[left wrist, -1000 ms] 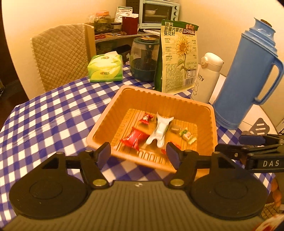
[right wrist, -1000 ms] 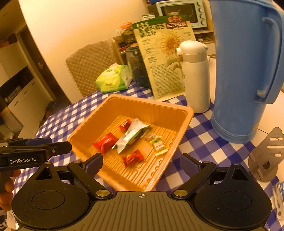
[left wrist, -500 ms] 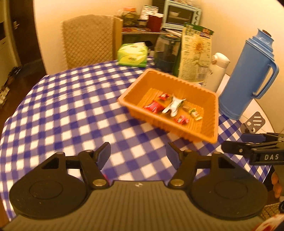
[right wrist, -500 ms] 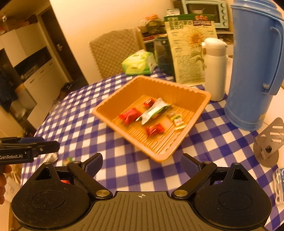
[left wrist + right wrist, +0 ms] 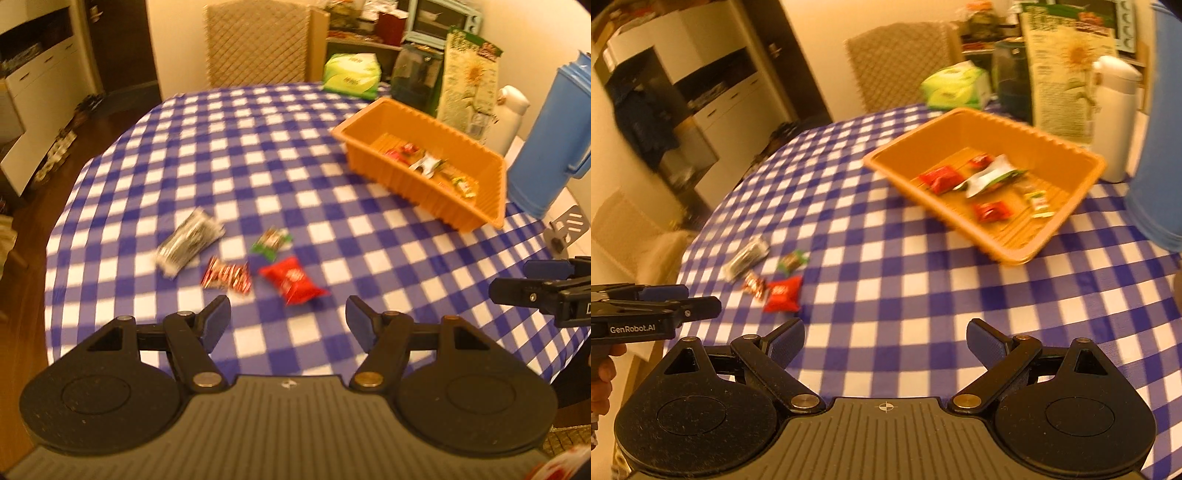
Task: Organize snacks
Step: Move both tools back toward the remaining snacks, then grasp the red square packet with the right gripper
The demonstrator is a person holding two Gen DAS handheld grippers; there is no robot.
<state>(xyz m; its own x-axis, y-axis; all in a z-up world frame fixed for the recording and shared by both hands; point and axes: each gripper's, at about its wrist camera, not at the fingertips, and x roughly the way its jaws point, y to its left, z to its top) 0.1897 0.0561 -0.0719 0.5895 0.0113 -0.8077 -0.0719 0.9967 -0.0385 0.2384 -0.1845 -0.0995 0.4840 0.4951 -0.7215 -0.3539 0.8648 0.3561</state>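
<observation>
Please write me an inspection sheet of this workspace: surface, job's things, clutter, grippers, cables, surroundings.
Surface: checked tablecloth, blue and white.
Job's things: orange tray holding several snacks; four loose snacks on the cloth: red packet, striped candy, green candy, silver packet.
Clutter: blue thermos, white bottle, sunflower seed bag, tissue pack.
Grippers: left hand-held gripper and right hand-held gripper both open, empty.
Cables: nothing seen.
Surroundings: chair, toaster oven.

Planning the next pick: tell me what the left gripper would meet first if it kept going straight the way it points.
Most likely the red snack packet: it lies just ahead of the left gripper, between its open, empty jaws' line, on the checked tablecloth. Depth is hard to judge through the fisheye.
</observation>
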